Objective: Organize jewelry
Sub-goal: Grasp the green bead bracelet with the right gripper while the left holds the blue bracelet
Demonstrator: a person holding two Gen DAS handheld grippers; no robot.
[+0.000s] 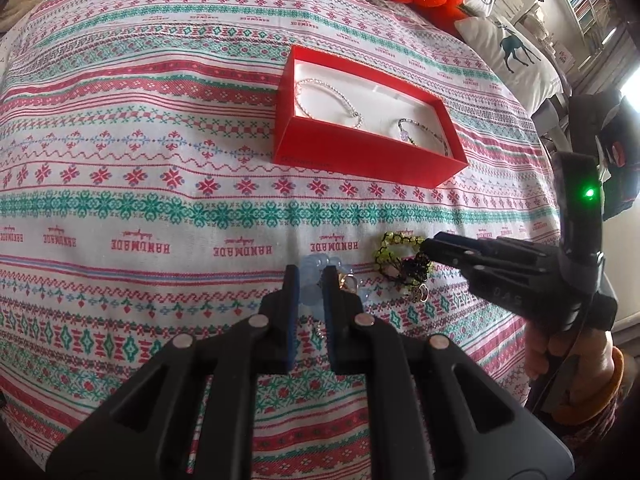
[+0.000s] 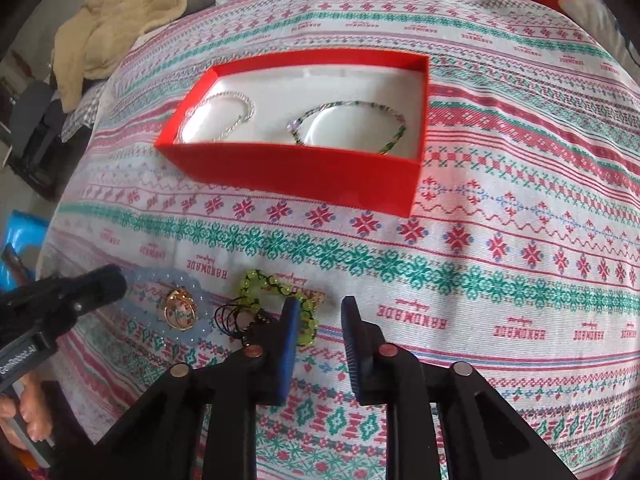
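Both fingers (image 1: 291,276) (image 2: 352,308) stand apart; pale-blue bead bracelet (image 1: 310,280) translucent, looped.

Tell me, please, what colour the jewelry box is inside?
The box is white inside, red outside; the right wrist view shows it best.

"HANDMADE" repeated upside down on patterned tablecloth (image 2: 520,160), partly legible lettering on left gripper (image 2: 116,280)
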